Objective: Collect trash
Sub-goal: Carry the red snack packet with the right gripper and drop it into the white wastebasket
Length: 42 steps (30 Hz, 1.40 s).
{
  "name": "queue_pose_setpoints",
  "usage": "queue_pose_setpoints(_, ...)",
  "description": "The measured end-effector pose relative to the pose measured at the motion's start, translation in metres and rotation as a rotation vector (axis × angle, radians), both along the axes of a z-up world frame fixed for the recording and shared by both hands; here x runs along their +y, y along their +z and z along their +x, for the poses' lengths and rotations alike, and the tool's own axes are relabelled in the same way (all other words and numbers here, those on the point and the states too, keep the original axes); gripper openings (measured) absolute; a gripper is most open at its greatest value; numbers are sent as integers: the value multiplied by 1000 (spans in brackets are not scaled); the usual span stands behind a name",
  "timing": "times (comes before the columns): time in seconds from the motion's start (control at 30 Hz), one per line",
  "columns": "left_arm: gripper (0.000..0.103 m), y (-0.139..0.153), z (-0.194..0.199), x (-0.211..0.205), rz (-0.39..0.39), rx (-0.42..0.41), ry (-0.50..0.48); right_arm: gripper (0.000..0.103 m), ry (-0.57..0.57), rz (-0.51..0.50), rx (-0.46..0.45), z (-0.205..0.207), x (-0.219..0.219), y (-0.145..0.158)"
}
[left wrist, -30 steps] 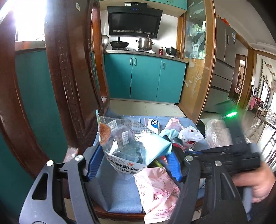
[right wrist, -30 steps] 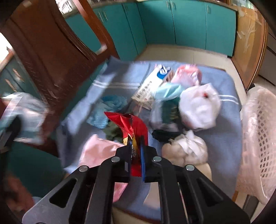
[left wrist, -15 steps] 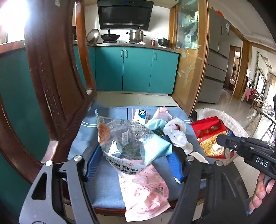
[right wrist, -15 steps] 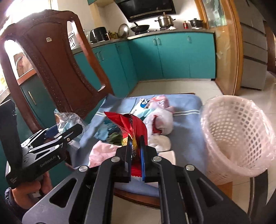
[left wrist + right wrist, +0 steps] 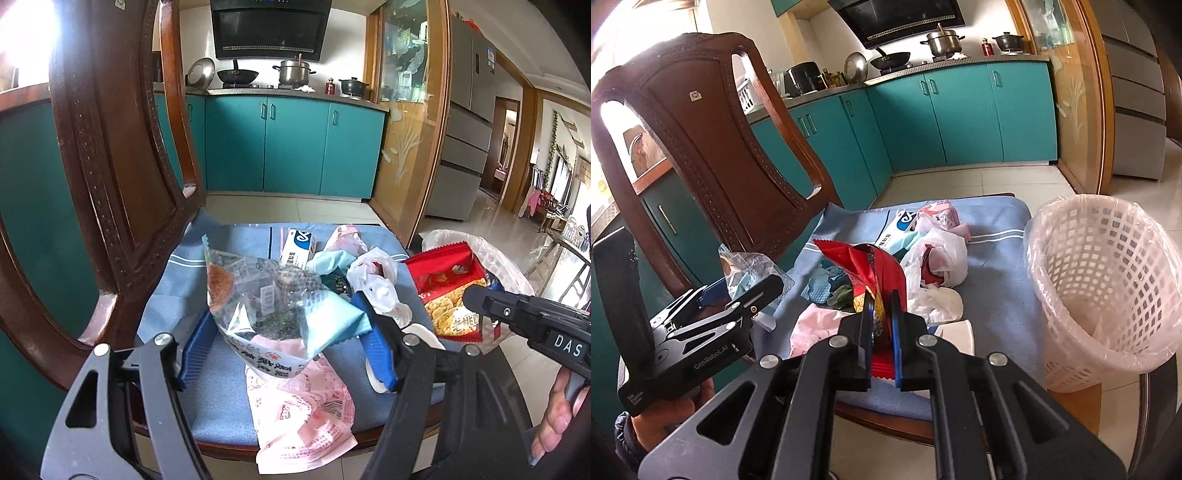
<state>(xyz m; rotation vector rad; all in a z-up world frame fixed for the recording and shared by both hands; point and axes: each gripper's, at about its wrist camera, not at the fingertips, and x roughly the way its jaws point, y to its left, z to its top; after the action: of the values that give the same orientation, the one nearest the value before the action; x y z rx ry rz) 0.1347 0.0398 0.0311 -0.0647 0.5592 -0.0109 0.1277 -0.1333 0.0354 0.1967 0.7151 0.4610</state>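
While the left gripper (image 5: 284, 332) clasps a clear bag (image 5: 266, 306) mid-frame, only the right wrist view shows the right gripper (image 5: 881, 325) pinching a red wrapper (image 5: 871, 273) and, right of frame, the basket's (image 5: 1108, 280) mesh.

Left gripper (image 5: 288, 325) clamped on clear snack bag (image 5: 258, 306), pink wrapper (image 5: 303, 410) overhanging chair seat (image 5: 221, 387) front edge, red packet (image 5: 448, 288) held at right edge

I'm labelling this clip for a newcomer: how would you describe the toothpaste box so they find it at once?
Start at the wooden chair with the blue towel over its seat. At the far edge of the trash pile lies the toothpaste box, beside a crumpled pink wrapper. It is the only stiff, rectangular piece, white with blue lettering.
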Motion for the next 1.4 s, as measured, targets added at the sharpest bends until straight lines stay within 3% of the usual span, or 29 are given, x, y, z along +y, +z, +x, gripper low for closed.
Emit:
queue_pose_setpoints(1.17, 72, -4, -3, 4, -13, -1, 5, 9, 26, -23, 19, 4, 10, -5)
queue_pose_setpoints(1.3, 72, -4, -3, 4, -14, -1, 5, 9, -1, -28, -8, 3, 4, 0)
queue_pose_setpoints(1.4, 72, -4, -4, 5, -12, -1, 4, 9, -95, -87, -72, 5, -15, 11)
